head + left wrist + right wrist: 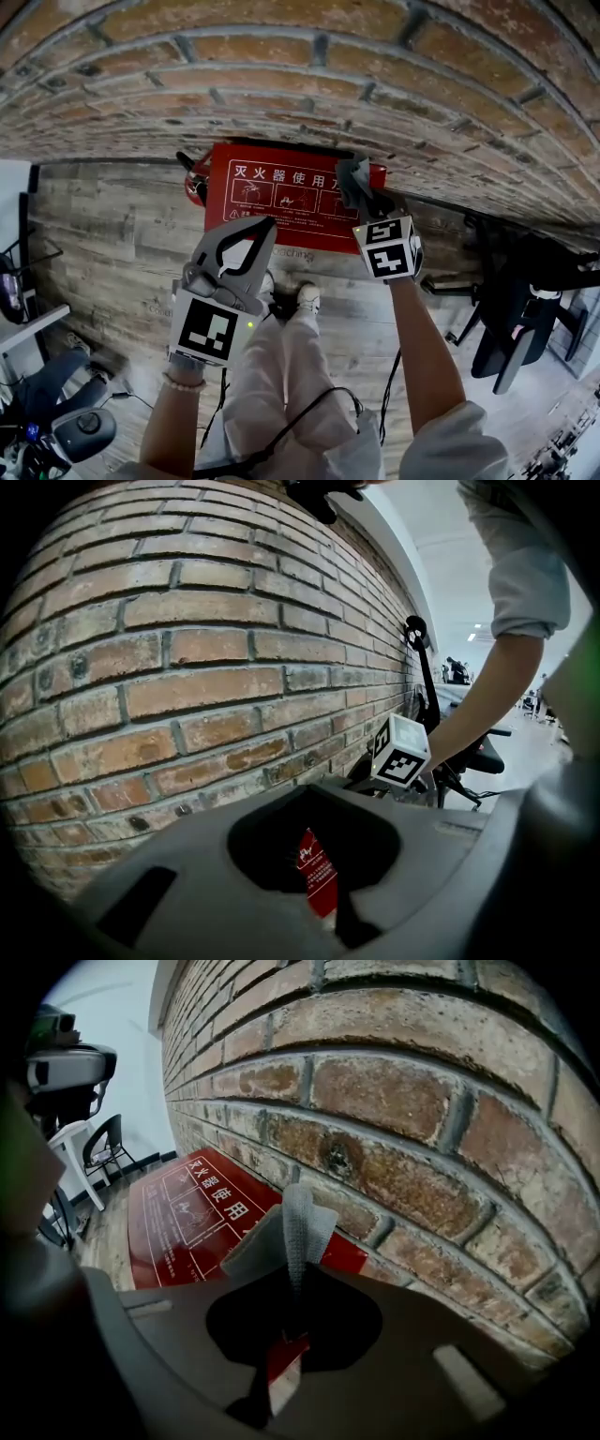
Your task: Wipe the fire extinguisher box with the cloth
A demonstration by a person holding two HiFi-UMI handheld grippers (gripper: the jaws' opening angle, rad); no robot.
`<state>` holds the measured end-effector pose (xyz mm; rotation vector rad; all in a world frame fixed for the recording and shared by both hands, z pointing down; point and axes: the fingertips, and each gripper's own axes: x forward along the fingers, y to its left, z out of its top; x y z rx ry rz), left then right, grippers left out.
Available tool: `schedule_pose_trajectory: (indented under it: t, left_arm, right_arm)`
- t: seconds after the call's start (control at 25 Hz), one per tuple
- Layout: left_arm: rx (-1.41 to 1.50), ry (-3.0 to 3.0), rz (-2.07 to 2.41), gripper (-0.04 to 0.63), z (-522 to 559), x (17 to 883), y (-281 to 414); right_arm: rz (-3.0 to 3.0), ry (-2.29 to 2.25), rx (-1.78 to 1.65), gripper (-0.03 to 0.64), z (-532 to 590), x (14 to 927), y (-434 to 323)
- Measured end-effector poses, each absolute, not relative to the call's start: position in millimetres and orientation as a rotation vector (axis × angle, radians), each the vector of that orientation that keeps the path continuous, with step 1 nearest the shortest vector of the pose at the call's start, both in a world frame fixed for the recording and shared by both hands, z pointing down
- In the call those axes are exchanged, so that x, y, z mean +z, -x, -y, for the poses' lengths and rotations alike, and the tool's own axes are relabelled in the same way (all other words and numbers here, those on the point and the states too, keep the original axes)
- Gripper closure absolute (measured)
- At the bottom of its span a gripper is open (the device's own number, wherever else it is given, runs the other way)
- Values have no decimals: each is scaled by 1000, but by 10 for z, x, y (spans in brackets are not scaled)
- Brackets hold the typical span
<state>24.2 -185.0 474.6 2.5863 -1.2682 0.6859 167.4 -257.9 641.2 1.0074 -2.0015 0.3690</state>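
The red fire extinguisher box (281, 202) with white print stands on the wood floor against the brick wall. My right gripper (364, 199) is shut on a grey cloth (354, 178), which rests at the box's top right corner by the wall. The right gripper view shows the cloth (292, 1227) standing up from the shut jaws (295, 1274), with the box lid (178, 1213) to its left. My left gripper (265, 226) hovers in front of the box's lower left part, shut and holding nothing. A strip of the box (317, 869) shows through its jaw opening (321, 787).
The brick wall (300, 75) runs right behind the box. A red extinguisher (194, 178) lies at the box's left end. A black chair (525, 309) stands at the right, other gear (28, 281) at the left. The person's legs and shoes (281, 366) are just before the box.
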Motion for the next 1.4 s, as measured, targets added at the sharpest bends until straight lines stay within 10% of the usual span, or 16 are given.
schedule_pose_trajectory:
  t: [1.4]
  left_arm:
    - [673,-2577,1290,597,1753,4720,-198]
  right_arm:
    - [1949,-1079,455,597,2412,6433,-2056]
